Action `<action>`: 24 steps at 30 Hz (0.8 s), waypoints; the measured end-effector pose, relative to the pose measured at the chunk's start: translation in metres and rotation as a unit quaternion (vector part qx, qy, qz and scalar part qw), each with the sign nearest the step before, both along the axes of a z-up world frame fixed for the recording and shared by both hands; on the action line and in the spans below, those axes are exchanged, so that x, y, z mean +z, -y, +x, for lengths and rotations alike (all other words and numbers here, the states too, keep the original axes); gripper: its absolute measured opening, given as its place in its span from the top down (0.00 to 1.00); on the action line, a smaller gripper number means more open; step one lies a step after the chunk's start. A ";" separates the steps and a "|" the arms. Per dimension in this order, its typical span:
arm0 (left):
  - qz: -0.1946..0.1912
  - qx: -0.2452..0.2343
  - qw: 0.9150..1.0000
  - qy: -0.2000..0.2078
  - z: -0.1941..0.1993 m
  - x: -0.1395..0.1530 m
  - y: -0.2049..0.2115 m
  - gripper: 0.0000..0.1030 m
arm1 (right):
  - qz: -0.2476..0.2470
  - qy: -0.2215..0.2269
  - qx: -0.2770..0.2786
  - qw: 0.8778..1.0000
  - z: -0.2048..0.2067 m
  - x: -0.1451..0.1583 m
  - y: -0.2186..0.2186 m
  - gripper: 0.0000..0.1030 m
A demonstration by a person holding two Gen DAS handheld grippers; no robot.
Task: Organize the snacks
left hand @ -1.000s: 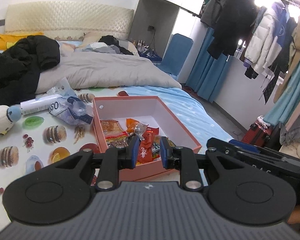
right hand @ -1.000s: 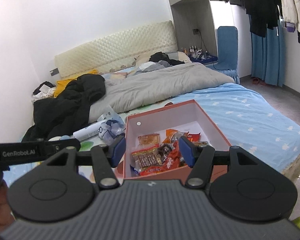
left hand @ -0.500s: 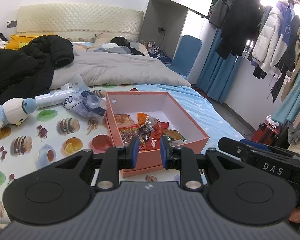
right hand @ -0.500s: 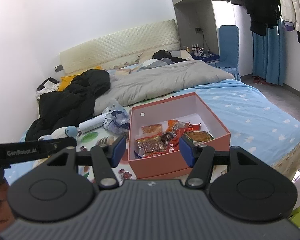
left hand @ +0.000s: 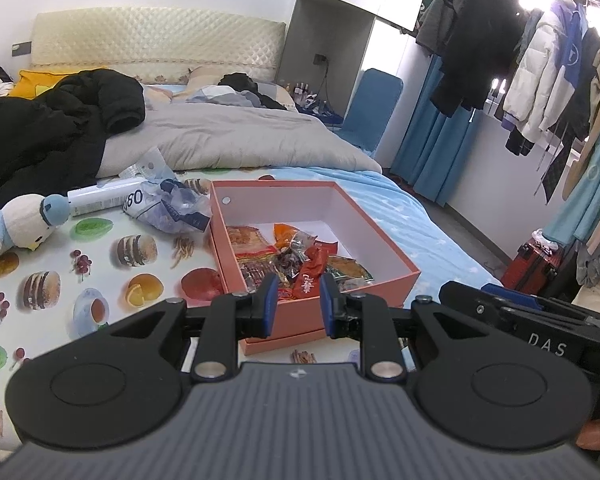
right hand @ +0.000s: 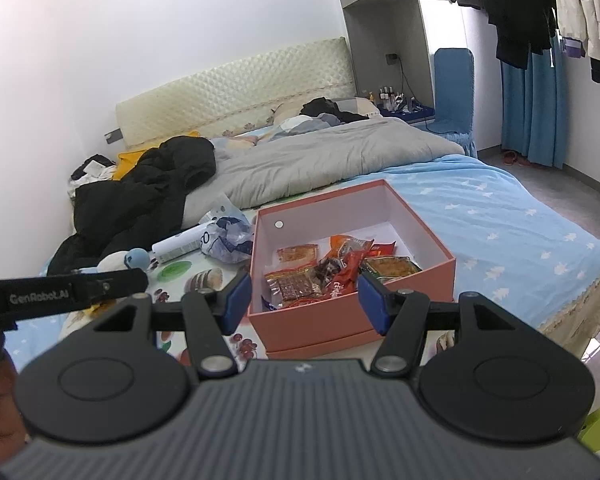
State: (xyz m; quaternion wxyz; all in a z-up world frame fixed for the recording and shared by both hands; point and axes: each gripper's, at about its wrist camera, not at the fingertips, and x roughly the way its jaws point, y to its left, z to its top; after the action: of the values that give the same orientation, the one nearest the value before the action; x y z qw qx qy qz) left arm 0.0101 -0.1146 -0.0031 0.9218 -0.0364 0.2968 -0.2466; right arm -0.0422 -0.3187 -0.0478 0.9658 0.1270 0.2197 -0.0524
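Pink box (left hand: 384, 256) at twelve o'clock holds snack packets (left hand: 300, 260), perhaps seven; left gripper (left hand: 298, 306) and right gripper (right hand: 304, 300) both parted, empty.

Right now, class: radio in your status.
Left gripper and right gripper open, empty. Snacks inside pink box. Nothing blocking.

Your left wrist view sits low at the foot of the bed (left hand: 404, 216), looking forward and slightly down past its own gripper (left hand: 298, 304), tilted toward the clothes rail (left hand: 540, 60) on the right. Your right wrist view looks the same way from a bit further right, over its gripper (right hand: 305, 306), taking in more of the white wall (right hand: 160, 48). Both are close to the pink box (left hand: 380, 292), and both share it, the grey duvet (right hand: 332, 156) and the headboard (left hand: 156, 48).
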 end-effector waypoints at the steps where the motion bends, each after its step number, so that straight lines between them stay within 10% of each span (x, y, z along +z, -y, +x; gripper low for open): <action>1: 0.001 0.001 1.000 0.001 0.000 -0.002 0.000 0.74 | -0.001 0.001 0.002 1.000 0.001 -0.001 0.000 0.40; 16: -0.006 0.014 1.000 0.000 0.000 -0.014 -0.006 0.73 | -0.009 0.011 0.008 1.000 0.004 -0.006 -0.002 0.40; 22: 0.003 0.013 1.000 0.020 -0.001 -0.011 -0.008 0.12 | -0.019 0.014 0.005 1.000 0.003 -0.005 -0.006 0.40; 24: 0.002 0.017 1.000 0.025 -0.001 -0.011 -0.010 0.07 | -0.020 0.016 0.002 1.000 0.003 -0.005 -0.006 0.40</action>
State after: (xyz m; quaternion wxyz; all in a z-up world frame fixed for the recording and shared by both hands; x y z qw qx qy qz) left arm 0.0093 -0.1049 -0.0139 0.9331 -0.0332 0.2735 -0.2311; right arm -0.0393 -0.3130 -0.0527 0.9716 0.1084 0.2037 -0.0525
